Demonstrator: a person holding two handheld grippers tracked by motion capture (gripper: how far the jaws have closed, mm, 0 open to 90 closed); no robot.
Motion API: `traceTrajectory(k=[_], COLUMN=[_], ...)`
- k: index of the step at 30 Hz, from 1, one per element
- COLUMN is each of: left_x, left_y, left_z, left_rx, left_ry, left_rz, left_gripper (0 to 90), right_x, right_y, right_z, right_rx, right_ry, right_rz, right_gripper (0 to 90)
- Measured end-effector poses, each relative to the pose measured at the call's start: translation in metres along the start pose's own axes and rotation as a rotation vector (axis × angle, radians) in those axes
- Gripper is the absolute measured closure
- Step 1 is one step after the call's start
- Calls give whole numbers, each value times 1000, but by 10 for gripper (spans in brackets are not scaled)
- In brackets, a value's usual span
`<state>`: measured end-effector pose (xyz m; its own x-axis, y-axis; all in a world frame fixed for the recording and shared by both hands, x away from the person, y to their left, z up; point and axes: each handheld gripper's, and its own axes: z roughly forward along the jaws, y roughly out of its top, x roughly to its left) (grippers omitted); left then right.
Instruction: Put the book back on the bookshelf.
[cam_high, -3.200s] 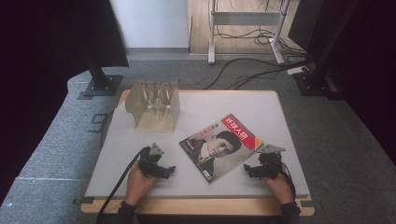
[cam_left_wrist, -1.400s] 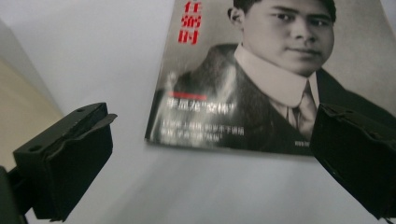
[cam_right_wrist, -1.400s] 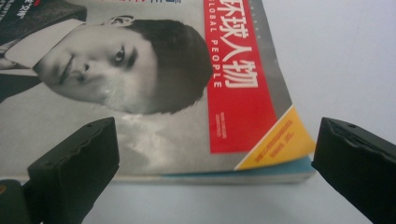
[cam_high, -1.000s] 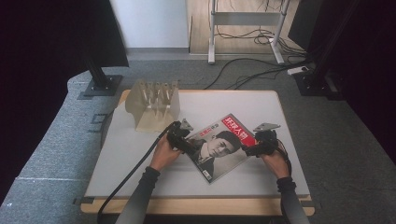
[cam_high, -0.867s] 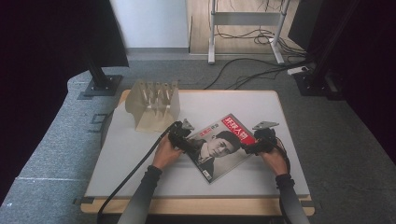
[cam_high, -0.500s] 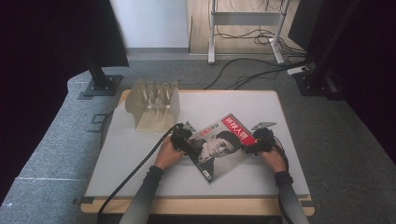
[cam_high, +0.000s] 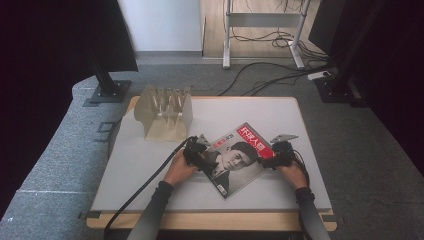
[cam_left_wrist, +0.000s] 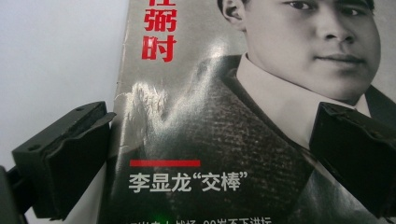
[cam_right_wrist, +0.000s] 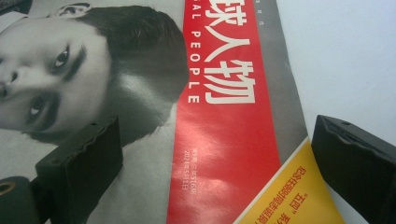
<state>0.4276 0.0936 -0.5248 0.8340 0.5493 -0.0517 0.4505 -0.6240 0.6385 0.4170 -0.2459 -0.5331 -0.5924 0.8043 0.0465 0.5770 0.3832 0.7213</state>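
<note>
Magazine (cam_high: 239, 159) flat and skewed on white tabletop (cam_high: 150, 165), left tool (cam_high: 199, 152) at its left edge with jaws wide astride that edge, right tool (cam_high: 276, 155) at its right corner, jaws wide, clear rack (cam_high: 164, 112) well beyond magazine's left side

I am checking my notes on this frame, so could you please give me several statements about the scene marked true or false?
1. The magazine lies flat on the table. True.
2. The left gripper has its jaws shut. False: they are open, straddling the magazine's edge.
3. The right gripper is at the magazine's red title band. True.
4. The beige rack stands on the magazine. False: it stands apart, at the far left of the table.
</note>
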Motion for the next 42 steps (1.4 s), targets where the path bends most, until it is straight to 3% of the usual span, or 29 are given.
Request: traceTrajectory(k=[11, 16, 21, 26, 29, 37, 40, 42], left_x=[-17, -21, -28, -38, -43, -56, -54, -48], left_y=[-21, -24, -28, -33, -36, -43, -45, -45], left_z=[-15, -17, -20, -24, -27, -32, -38, -44], left_rx=[-12, -15, -13, -2, -2, 3, 16, 15], left_ry=[-4, -2, 0, -5, -6, -13, -57, -65], left_rz=[1, 0, -1, 7, 4, 16, -5, -12], left_gripper=[0, 0, 0, 0, 0, 0, 0, 0], right_x=[26, 29, 35, 40, 40, 38, 34, 33], right_y=[-13, -22, -37, -40, -41, -50, -46, -45], right_z=[-11, -26, -40, -46, -51, -51, -48, -47], right_rx=[-4, 22, 1, 7, 6, 30, 34, 39], right_ry=[-5, -27, -53, -70, -86, -72, -74, -69], right_rz=[1, -15, -24, -44, -53, -55, -54, -53], right_gripper=[18, 0, 0, 4, 13, 0, 0, 0])
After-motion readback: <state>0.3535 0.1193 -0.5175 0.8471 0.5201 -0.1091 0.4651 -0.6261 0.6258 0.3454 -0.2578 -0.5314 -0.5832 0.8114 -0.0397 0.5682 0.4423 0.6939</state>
